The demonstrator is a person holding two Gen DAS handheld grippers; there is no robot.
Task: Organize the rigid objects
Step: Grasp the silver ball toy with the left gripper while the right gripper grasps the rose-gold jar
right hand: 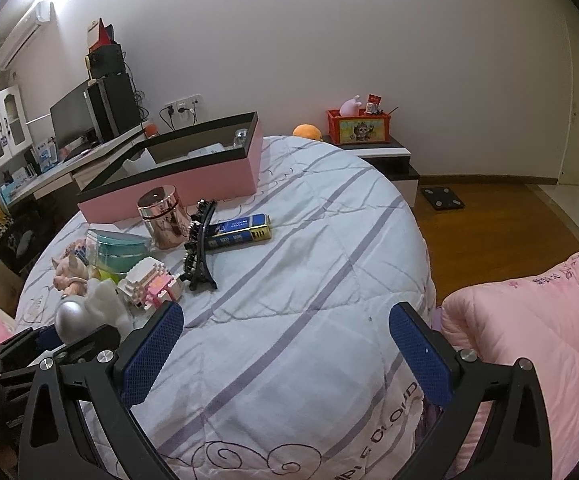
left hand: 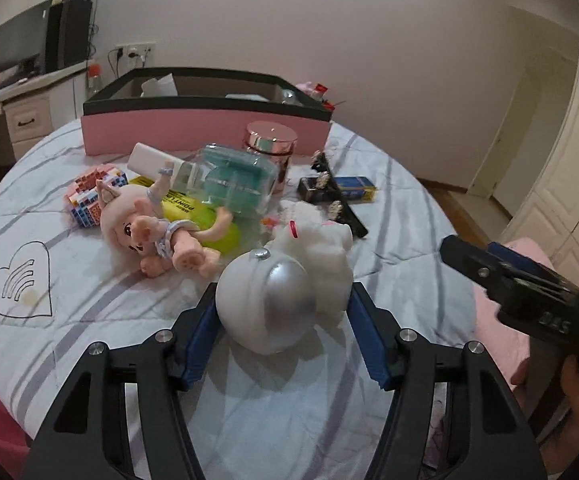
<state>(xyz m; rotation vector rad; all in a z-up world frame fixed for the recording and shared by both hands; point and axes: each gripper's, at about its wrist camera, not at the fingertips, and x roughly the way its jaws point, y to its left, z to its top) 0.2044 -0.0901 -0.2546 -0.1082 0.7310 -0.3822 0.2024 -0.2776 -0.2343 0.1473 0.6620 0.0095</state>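
The quilt (right hand: 309, 280) is pale white with lilac-grey stripes and a black outlined heart near its left edge. Toward its far edge the box (left hand: 205, 134) is pink, rimmed black (inside, brownish). The jar (right hand: 165, 216) is glossy rose-gold, the round toy (left hand: 267, 306) silver-white, the battery pack (right hand: 241, 232) blue and gold, the gripper pads (right hand: 153, 356) blue.
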